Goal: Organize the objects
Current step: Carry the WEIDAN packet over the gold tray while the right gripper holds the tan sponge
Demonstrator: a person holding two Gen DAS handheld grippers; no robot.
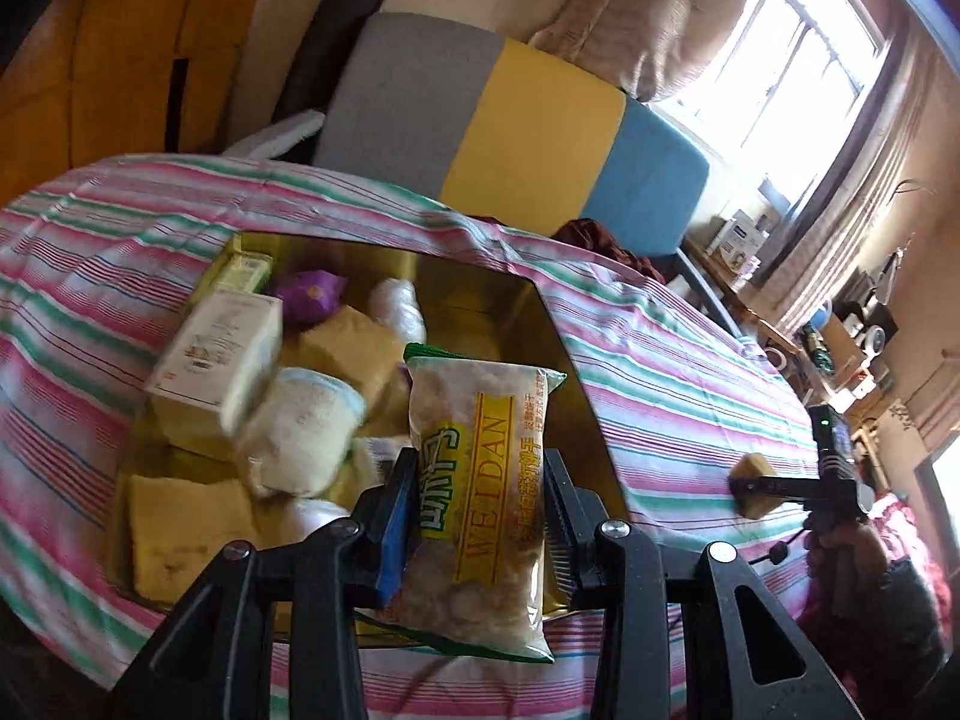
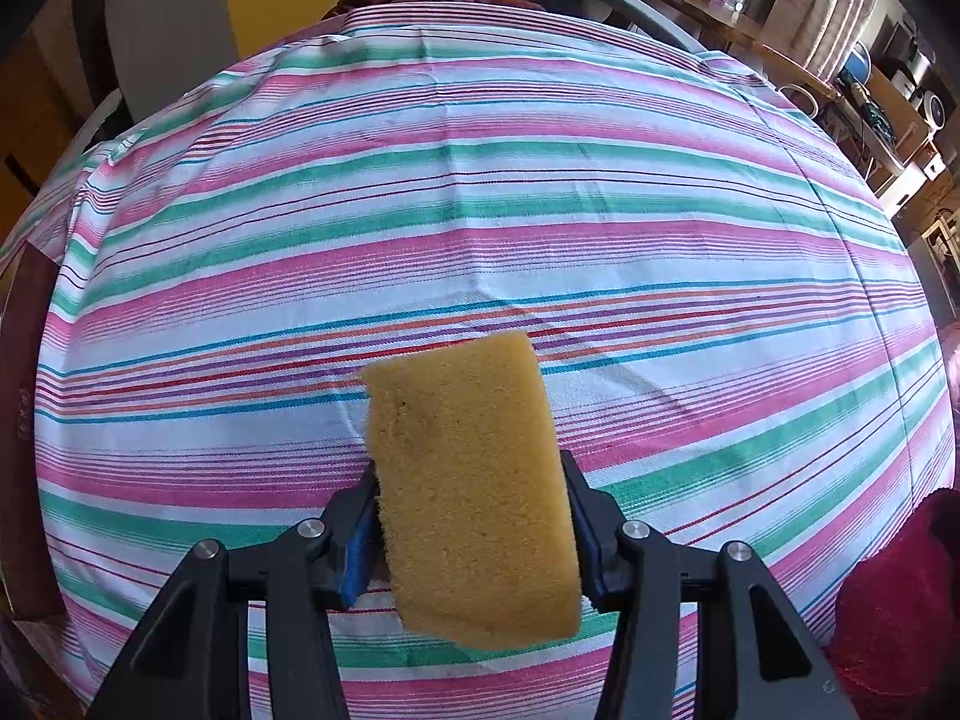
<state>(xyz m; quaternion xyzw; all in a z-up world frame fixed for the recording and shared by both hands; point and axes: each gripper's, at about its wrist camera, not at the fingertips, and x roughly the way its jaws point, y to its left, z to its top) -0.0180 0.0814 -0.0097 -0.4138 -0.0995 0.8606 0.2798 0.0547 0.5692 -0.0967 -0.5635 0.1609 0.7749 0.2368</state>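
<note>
My left gripper (image 1: 480, 486) is shut on a clear snack packet (image 1: 480, 480) with a yellow label. It hangs over the near right corner of a gold tray (image 1: 480, 294). In the tray lie a white box (image 1: 216, 354), a purple packet (image 1: 309, 294), a white roll (image 1: 300, 438), yellow sponges (image 1: 186, 534) and other packets. My right gripper (image 2: 471, 492) is shut on a yellow sponge (image 2: 474, 492), held above the striped cloth (image 2: 480, 210). In the left wrist view the right gripper (image 1: 750, 489) with its sponge (image 1: 753, 474) shows at the right, over the cloth.
A striped pink, green and white cloth (image 1: 660, 360) covers the table. Behind it stands a grey, yellow and blue cushion (image 1: 510, 126). Cluttered shelves (image 1: 852, 330) and a window (image 1: 780, 48) are at the right. A dark red cloth (image 2: 900, 600) lies at the lower right.
</note>
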